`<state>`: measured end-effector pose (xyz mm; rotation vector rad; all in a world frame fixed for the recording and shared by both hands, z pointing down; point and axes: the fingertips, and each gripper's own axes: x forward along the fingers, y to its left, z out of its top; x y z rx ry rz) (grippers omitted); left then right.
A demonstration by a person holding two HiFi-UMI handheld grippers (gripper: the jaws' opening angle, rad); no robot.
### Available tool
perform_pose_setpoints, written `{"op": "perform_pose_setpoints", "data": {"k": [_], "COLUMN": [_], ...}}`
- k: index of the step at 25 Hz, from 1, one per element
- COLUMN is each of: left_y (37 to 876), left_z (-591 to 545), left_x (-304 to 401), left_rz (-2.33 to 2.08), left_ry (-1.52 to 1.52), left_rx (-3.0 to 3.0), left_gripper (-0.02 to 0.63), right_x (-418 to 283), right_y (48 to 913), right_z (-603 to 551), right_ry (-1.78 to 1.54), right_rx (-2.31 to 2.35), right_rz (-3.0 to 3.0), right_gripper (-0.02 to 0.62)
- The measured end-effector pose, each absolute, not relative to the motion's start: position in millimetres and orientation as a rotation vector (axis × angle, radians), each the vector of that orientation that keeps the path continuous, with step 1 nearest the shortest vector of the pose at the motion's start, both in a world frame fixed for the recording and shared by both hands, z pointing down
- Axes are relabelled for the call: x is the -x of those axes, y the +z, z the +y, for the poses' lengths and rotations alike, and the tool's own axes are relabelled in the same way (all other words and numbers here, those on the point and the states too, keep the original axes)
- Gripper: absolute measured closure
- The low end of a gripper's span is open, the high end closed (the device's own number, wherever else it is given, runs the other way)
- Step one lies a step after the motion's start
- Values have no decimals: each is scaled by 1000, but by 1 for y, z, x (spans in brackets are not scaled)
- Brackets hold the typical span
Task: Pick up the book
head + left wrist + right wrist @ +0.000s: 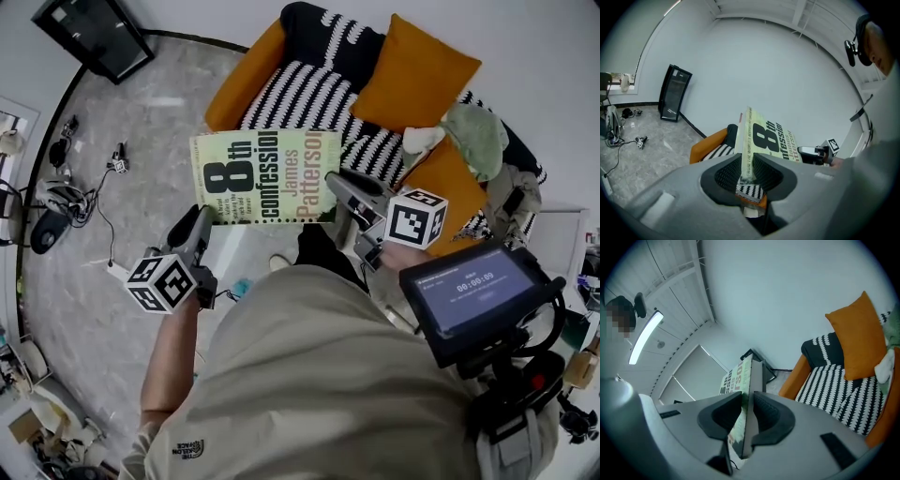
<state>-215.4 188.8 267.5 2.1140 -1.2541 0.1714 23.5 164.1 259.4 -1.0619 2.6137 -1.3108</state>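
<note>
A pale green paperback book point(265, 176) with large black and orange print is held up in the air in front of the sofa. My left gripper point(201, 223) is shut on the book's lower left edge, and in the left gripper view the book point(761, 140) stands edge-on between the dark pads. My right gripper point(339, 185) is shut on the book's right edge; in the right gripper view the book point(740, 380) runs between the jaws, cover to the left. Both grippers carry it level, clear of the cushions.
Behind the book stands an orange sofa point(246, 82) with a black-and-white striped seat and an orange cushion point(412, 77). Greenish clothes point(478, 136) lie on its right end. A dark panel point(94, 36) leans against the wall, and cables and gear point(56, 202) lie on the grey floor at left.
</note>
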Motion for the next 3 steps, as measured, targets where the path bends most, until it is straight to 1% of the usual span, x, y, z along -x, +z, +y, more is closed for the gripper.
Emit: {"op": "perform_pose_setpoints", "data": {"k": [3], "left_y": [269], "left_z": [190], "left_x": [215], "left_rz": [-1256], "left_ry": [172], "left_rx": [-2109], "left_gripper": [523], "right_x": [-23], "right_y": [259], "right_z": [164], "right_ry": [-1306], "right_rx": [1058], "right_rz": [2617], "right_gripper": [509]}}
